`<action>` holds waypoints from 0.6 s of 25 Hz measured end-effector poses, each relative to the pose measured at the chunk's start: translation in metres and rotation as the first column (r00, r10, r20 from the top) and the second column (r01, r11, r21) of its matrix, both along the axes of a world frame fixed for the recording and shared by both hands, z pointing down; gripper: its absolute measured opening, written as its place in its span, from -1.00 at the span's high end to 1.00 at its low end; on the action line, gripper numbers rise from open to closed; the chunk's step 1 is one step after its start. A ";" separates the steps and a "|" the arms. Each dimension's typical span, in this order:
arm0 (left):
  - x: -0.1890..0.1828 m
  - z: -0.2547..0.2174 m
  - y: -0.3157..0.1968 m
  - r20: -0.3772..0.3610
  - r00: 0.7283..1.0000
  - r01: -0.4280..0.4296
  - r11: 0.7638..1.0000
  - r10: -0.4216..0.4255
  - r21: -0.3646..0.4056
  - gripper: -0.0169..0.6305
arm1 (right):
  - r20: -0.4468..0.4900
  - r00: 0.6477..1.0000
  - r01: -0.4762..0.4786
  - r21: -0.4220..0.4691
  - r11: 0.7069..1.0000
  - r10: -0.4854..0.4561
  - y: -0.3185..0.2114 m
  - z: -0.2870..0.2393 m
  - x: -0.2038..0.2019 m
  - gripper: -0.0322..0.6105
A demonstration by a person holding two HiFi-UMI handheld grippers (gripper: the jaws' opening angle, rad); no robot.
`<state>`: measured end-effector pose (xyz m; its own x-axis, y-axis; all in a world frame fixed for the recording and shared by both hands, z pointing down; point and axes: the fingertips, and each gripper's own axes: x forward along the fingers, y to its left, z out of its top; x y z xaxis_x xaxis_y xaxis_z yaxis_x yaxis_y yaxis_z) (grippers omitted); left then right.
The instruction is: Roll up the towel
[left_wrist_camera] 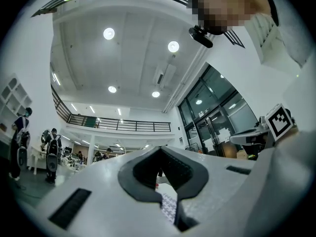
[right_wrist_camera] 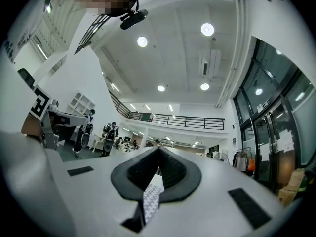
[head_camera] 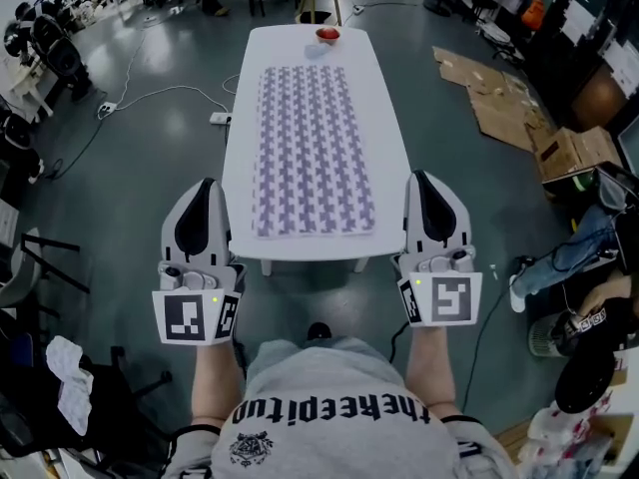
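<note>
The towel (head_camera: 315, 148) lay flat and fully spread along the counter (head_camera: 391, 158), ahead of and between my two hand-held grippers, its near hem just inside the counter's near edge. My left hand-held gripper (head_camera: 206, 184) and right hand-held gripper (head_camera: 420, 176) were both closed on nothing, short of the cloth. To roll well, I judged I should open both, pinch the two near corners evenly, and turn the hem over straight. A small red thing (head_camera: 327, 35), perhaps a bowl, sat beyond the towel's far end, where the roll would finish. Bare counter flanked the towel on both sides. Open floor lay outside either gripper, with a cable (head_camera: 165, 93) off to my left.
</note>
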<state>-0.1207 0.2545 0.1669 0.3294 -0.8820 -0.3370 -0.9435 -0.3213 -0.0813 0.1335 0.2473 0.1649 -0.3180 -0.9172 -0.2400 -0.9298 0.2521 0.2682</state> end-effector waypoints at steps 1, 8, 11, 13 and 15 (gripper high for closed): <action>0.002 0.001 -0.003 0.004 1.000 0.002 1.000 -0.002 0.004 0.93 | -0.001 1.000 0.005 -0.001 1.000 -0.005 -0.004 0.002 0.001 0.89; 0.016 0.013 -0.025 0.045 0.999 0.013 1.000 -0.012 -0.022 0.93 | -0.003 0.999 0.041 -0.034 0.999 -0.042 -0.033 0.018 0.006 0.89; 0.006 0.025 -0.037 0.062 0.998 0.015 0.999 -0.013 -0.036 0.93 | -0.004 0.999 0.052 -0.050 0.997 -0.052 -0.046 0.029 -0.008 0.89; 0.014 0.030 -0.051 0.079 0.997 0.012 0.999 -0.008 -0.042 0.93 | -0.011 0.998 0.061 -0.064 0.996 -0.062 -0.059 0.035 -0.004 0.89; 0.025 0.035 -0.067 0.096 0.995 0.006 0.999 0.000 -0.053 0.93 | -0.022 0.997 0.069 -0.081 0.994 -0.071 -0.075 0.042 0.002 0.89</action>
<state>-0.0960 0.1870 0.2019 0.3554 -0.8987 -0.2569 -0.9331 -0.3248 -0.1547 0.1356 0.1722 0.2067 -0.3869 -0.9085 -0.1579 -0.9024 0.3378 0.2674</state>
